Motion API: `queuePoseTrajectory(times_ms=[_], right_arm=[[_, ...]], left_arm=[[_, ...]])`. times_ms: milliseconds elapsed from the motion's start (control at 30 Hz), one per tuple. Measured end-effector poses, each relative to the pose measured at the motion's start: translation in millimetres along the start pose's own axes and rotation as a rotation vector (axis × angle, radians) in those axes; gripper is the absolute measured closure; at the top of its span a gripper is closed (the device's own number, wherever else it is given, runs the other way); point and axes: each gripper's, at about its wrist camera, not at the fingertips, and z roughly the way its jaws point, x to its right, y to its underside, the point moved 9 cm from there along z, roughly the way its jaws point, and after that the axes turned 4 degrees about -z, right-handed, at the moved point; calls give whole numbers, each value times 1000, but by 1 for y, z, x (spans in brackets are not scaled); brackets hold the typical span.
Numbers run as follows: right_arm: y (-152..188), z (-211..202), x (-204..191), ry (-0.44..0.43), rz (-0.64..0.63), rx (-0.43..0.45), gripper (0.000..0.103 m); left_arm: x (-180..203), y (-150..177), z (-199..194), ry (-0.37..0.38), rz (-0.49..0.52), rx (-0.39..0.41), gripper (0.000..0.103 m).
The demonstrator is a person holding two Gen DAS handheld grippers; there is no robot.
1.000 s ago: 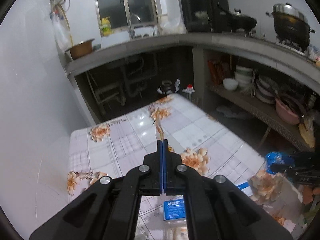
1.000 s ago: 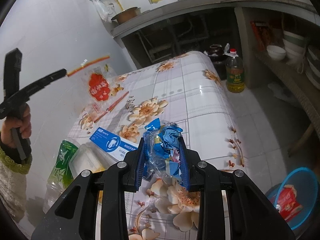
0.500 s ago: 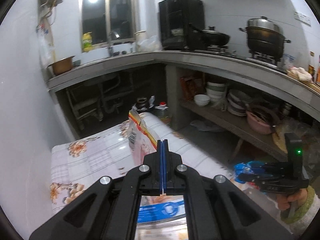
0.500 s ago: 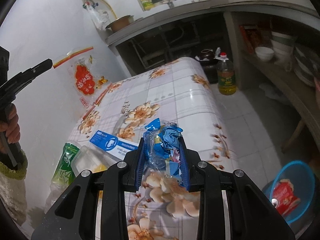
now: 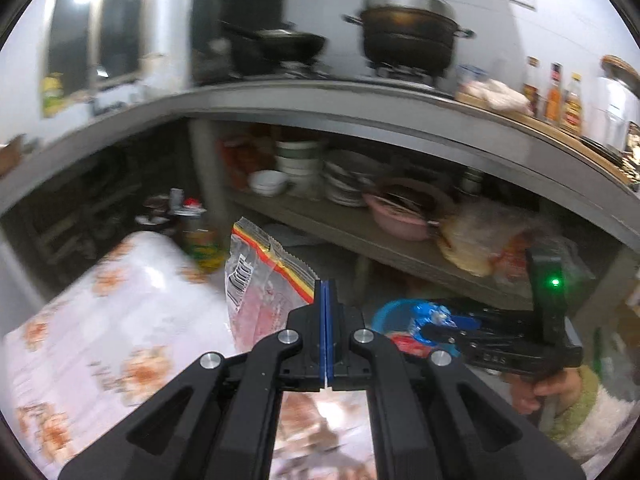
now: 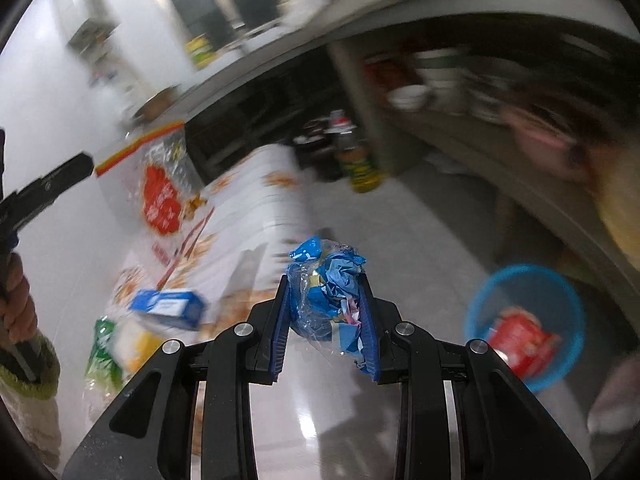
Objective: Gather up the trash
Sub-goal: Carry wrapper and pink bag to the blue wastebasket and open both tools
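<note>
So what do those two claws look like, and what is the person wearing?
Each claw is black, with two angular arms, silver round bolts and blue pads inside the fingers. One handle shows a small green light. The person's sleeve is fluffy white with a fuzzy green cuff.

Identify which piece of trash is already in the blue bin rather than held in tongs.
The red packet lying inside the blue bin. The crumpled blue-and-clear wrapper is clamped in the right tongs; the clear red-printed bag hangs from the left tongs.
</note>
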Motion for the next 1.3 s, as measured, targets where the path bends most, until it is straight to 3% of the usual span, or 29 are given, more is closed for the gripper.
queuePoseTrajectory(times_ms=[133,267,567,700,833,933,967,1067,1133,1300], right_arm=[[18,-13,62,100,133,-3,74],[42,-20,117,173,273,-22,74],[77,-23,189,243,420,-71,74],[91,-26,202,250,456,-87,74],[105,-29,214,251,483,-103,74],[109,-28,220,249,500,-110,74],[110,-28,221,249,501,-112,74],[114,-26,224,254,501,-125,73],[115,-23,226,257,497,-133,73],[109,-2,228,249,470,-160,71]], left_arm=[[57,0,58,163,-8,-113,103],[99,6,123,304,-102,-255,103],[172,48,259,393,-191,-489,103],[191,64,310,390,-229,-547,103],[186,82,358,282,-215,-572,101],[168,109,389,159,-205,-647,81],[162,113,391,137,-211,-651,79],[145,120,390,87,-217,-665,66],[134,114,379,53,-209,-659,66],[112,75,317,49,-174,-575,48]])
